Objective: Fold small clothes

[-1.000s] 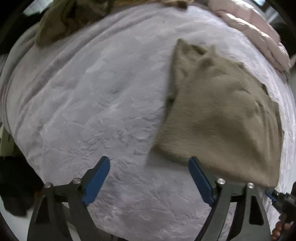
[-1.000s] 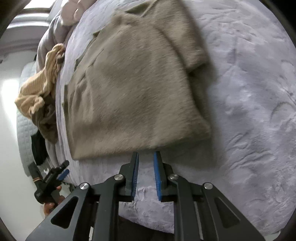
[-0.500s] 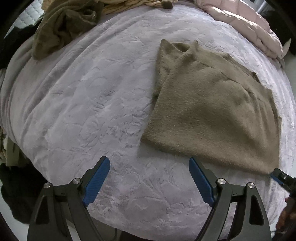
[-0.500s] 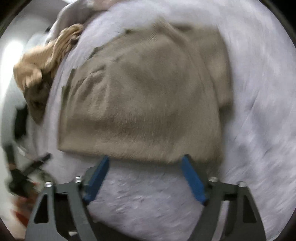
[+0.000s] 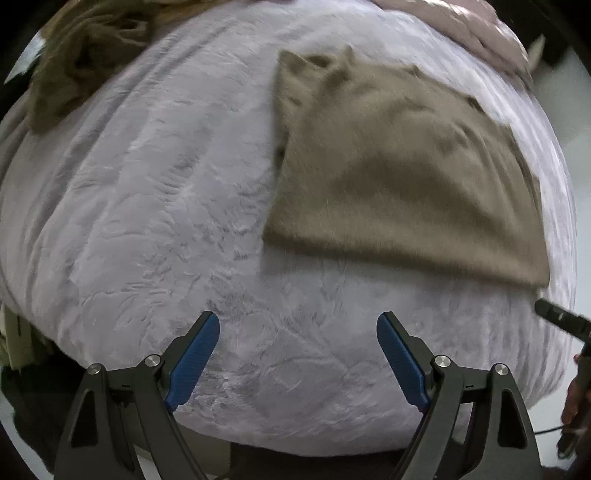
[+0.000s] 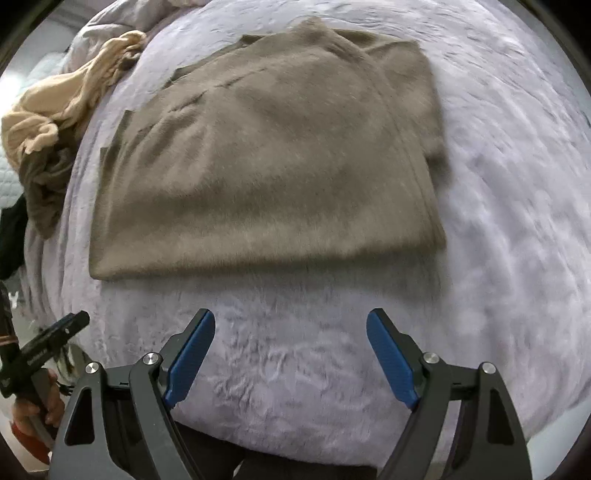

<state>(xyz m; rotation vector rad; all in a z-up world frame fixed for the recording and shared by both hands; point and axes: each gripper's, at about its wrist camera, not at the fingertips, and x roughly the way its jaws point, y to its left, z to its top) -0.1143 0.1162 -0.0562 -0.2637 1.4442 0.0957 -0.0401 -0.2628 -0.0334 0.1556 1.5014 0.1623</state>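
The left tongs [image 5: 298,354] stand wide and empty, as they did a second ago. The right tongs [image 6: 291,352] are wide too and hold nothing; a second ago their blue pads were nearly together just short of the sweater's hem, and half a second ago they had already spread.

The folded tan sweater [image 6: 266,155] lies flat on the lilac blanket [image 6: 498,229] of the bed, straight ahead of the right tongs, its near edge apart from the pads with a strip of blanket between. That strip is wider than a second ago, when the pads sat almost at the hem. From the left tongs the sweater [image 5: 399,177] lies ahead and to the right, further off than a second ago.

A heap of olive and beige clothes [image 5: 85,62] sits far ahead to the left of the left tongs; the same heap [image 6: 62,110] shows left of the right tongs. A pink quilt [image 5: 480,33] lies beyond the sweater.
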